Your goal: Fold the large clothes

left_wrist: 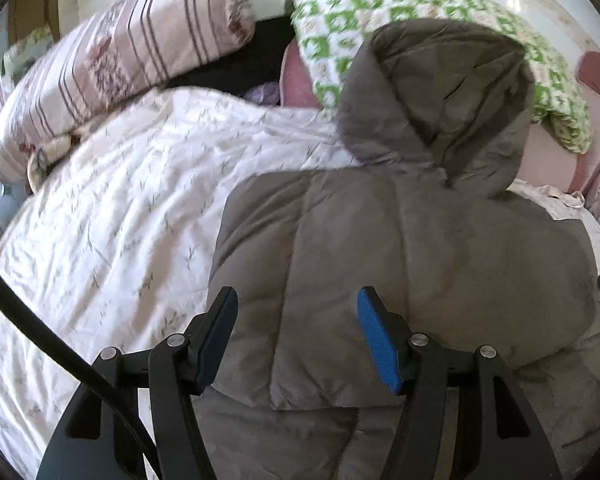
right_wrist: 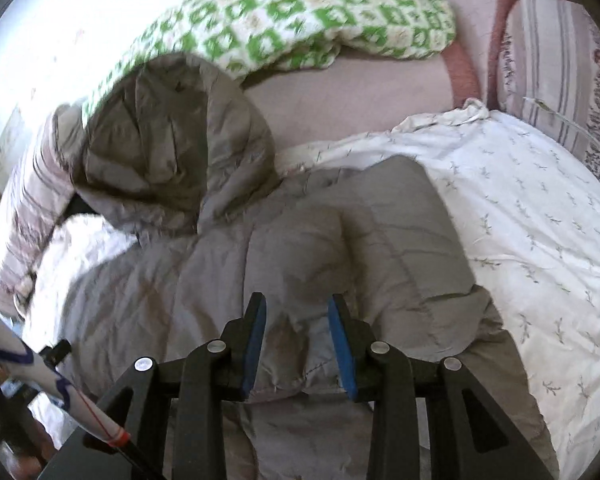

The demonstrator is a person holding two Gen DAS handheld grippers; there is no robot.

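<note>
Jacket (left_wrist: 400,248) folded on bed (left_wrist: 120,220); left claw (left_wrist: 296,336) and right claw (right_wrist: 298,340) apart, empty. Puffy layers may spring open.

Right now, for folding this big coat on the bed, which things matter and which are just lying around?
Part of the job:
grey hooded puffer jacket, sleeves already folded in
left gripper, open above it
right gripper, open above it
white quilt, the folding surface

Just lying about:
green checked blanket
striped bolster
pink sheet
</note>
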